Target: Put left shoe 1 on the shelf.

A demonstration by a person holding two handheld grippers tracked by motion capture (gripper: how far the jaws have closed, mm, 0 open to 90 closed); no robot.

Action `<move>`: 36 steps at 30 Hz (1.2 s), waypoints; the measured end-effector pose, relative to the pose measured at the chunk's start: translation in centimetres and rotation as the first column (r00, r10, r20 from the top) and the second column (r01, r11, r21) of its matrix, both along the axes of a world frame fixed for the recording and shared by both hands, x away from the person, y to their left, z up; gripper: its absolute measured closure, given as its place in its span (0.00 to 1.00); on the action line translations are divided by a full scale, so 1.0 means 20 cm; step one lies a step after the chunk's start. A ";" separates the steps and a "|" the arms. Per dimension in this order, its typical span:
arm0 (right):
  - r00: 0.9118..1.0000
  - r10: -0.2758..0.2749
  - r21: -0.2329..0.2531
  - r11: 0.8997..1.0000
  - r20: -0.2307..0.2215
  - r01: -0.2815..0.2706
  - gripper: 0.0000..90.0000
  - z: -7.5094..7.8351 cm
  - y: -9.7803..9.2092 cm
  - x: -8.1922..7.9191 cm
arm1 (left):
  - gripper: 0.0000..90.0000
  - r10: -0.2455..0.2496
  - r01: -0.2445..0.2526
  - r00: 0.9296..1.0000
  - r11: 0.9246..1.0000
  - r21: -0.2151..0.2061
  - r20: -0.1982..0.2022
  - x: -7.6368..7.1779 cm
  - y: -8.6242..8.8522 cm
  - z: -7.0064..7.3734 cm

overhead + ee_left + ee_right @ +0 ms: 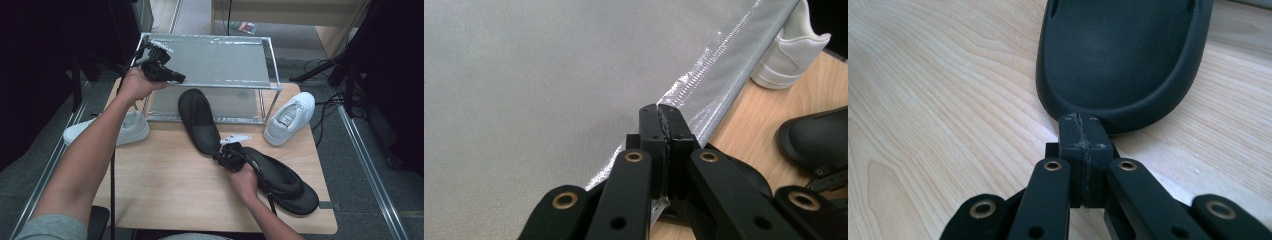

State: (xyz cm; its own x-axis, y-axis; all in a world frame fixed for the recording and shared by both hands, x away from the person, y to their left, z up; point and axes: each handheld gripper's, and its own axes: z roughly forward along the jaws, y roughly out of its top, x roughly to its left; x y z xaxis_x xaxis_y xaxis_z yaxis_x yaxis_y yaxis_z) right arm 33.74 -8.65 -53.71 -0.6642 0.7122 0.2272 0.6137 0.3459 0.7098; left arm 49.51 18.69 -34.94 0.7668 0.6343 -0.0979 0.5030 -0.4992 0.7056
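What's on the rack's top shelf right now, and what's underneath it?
The rack's top shelf carries no shoes; the left gripper hovers shut at its front edge. Below, the black slipper pokes its toe onto the lower shelf. That shelf's back part is covered from above.

The right hand (245,181) covers part of the nearer black slipper (285,182).

We see two black grippers: left gripper (176,77) and right gripper (220,154). Each has flat black linkage bars with brass-ringed pivot holes and square black jaw blocks, seams scuffed. A grey three-cornered plate sits on top of each. Black cables trail from both. Left sleeve (52,227) is grey and short; forearms are bare.
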 end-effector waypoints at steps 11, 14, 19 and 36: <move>1.000 0.012 -0.004 1.000 0.015 -0.012 1.00 0.00 0.09 0.07 | 1.00 0.003 -0.003 1.000 1.000 -0.007 -0.017 0.01 0.00 0.00; 1.000 0.014 -0.002 1.000 0.014 -0.014 1.00 0.00 0.12 0.10 | 1.00 0.006 -0.007 1.000 1.000 -0.008 -0.015 0.01 0.00 0.00; 1.000 0.008 -0.003 1.000 0.014 -0.007 1.00 0.00 0.16 0.13 | 1.00 0.006 -0.006 1.000 1.000 -0.012 -0.019 0.01 0.01 0.00; 0.999 0.003 0.009 1.000 0.053 -0.003 1.00 0.07 0.29 0.29 | 1.00 0.012 -0.012 1.000 1.000 -0.020 -0.029 0.01 0.01 0.00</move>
State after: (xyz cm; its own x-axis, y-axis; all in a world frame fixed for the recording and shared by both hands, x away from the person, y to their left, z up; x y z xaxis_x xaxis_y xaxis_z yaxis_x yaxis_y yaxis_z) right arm 39.57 -2.82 -52.38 -0.6776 0.7083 0.1980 0.5743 0.3414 0.7441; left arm 49.77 18.86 -34.99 0.7559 0.6412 -0.1323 0.5290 -0.4791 0.7005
